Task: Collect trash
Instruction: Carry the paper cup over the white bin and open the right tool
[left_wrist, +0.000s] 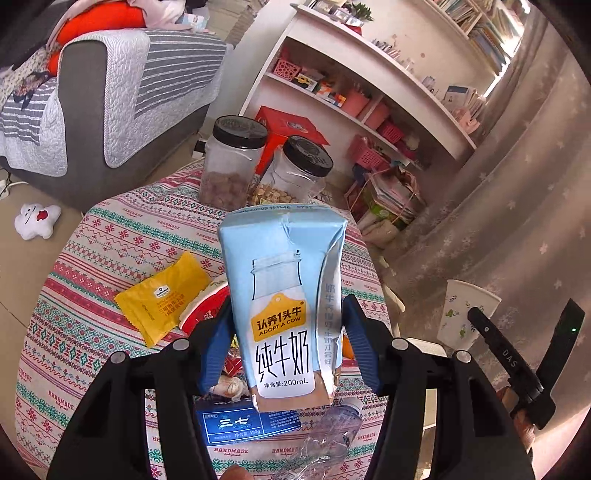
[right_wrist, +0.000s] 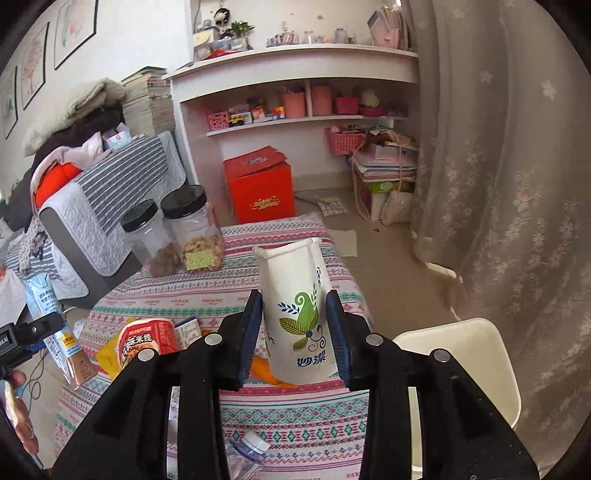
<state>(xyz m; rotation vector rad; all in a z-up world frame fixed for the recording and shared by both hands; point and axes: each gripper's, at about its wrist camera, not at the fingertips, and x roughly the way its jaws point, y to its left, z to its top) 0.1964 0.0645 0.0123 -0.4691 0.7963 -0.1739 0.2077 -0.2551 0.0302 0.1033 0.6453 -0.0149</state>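
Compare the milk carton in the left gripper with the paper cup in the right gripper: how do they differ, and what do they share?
The milk carton is a light blue, closed box; the paper cup is white with green leaf print, round and open-topped. The carton keeps its box shape; the cup's rim is squashed. Both are upright, clamped in a gripper, left gripper and right gripper.

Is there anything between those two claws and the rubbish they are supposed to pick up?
No. The left gripper already clamps the milk carton, and the right gripper clamps the paper cup, squashing its rim. Where the trash goes is not in view, so that path cannot be judged.
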